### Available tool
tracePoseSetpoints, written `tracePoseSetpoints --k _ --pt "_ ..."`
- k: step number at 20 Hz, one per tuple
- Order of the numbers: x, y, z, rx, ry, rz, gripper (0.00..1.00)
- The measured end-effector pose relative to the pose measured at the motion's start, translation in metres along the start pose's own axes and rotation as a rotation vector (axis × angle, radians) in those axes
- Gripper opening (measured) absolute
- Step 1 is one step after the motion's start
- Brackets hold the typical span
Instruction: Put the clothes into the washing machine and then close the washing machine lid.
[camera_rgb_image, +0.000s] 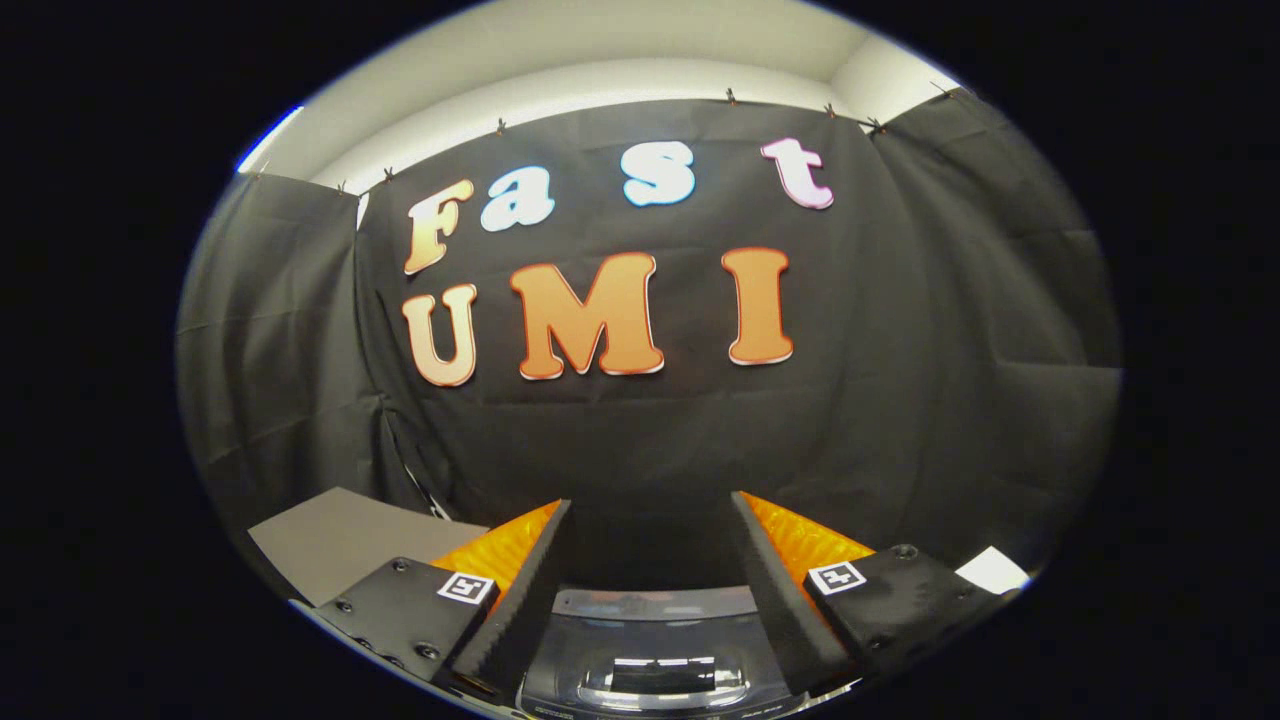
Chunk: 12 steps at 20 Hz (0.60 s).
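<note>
Below the fingers, nearest the lens, sits the washing machine lid (655, 650), glossy, dark and shut. Left of it lies a grey board (345, 540). Between stands the gripper (652, 530), fingers spread wide and holding nothing. Rightmost lies a white slip (993, 570).

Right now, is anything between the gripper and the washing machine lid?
Nothing visible. The gripper is open with nothing between its fingers, and the washing machine lid lies just below and between them with no object in the gap. Beyond them is the booth's black cloth wall. No clothes can be seen.
</note>
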<state>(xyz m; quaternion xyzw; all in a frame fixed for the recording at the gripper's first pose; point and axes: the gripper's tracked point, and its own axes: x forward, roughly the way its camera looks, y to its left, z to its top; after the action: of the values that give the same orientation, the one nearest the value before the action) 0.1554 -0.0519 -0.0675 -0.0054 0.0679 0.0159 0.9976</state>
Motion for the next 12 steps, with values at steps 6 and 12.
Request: tracePoseSetpoints --k 6,12 --pt "-0.029 -0.012 0.045 0.034 -0.059 -0.002 0.98" --pt "-0.044 -0.027 0.070 -0.009 -0.099 -0.032 0.98"
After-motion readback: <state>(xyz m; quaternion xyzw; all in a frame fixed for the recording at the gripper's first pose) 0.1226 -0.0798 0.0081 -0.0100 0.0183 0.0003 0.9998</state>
